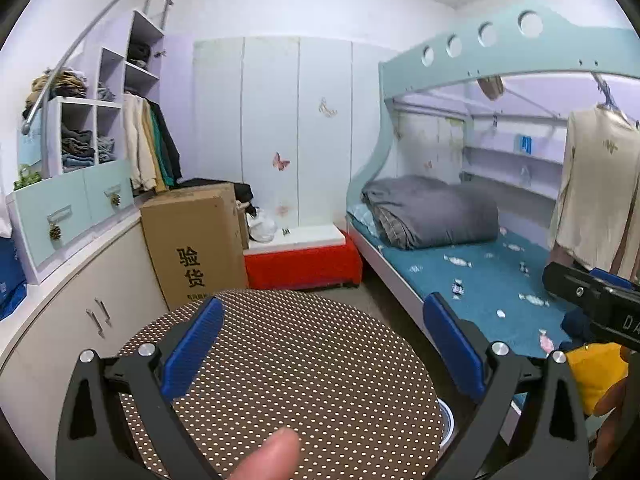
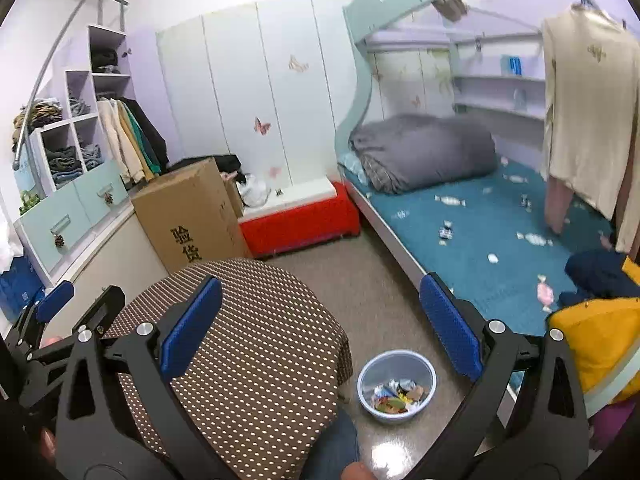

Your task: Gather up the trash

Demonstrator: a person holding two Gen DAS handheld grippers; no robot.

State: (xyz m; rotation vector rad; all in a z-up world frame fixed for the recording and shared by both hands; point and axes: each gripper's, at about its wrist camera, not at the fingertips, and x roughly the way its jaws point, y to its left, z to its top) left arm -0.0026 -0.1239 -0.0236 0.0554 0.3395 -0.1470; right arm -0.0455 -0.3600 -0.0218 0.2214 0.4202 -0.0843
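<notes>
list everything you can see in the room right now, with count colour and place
bin: one, pale blue, on floor between table and bed, wrappers inside
candy wrappers: several, mostly white, one pink, scattered on bed sheet
bed sheet: one, teal, lower bunk
duvet: one, grey, folded at far end of bed
round table: one, brown polka-dot cloth, near foreground
cardboard box: one, brown, by cabinet
red bench: one, against wardrobe
yellow cushion: one, near bed end
hanging shirt: one, cream, over bed
left gripper: open, empty
right gripper: open, empty
</notes>
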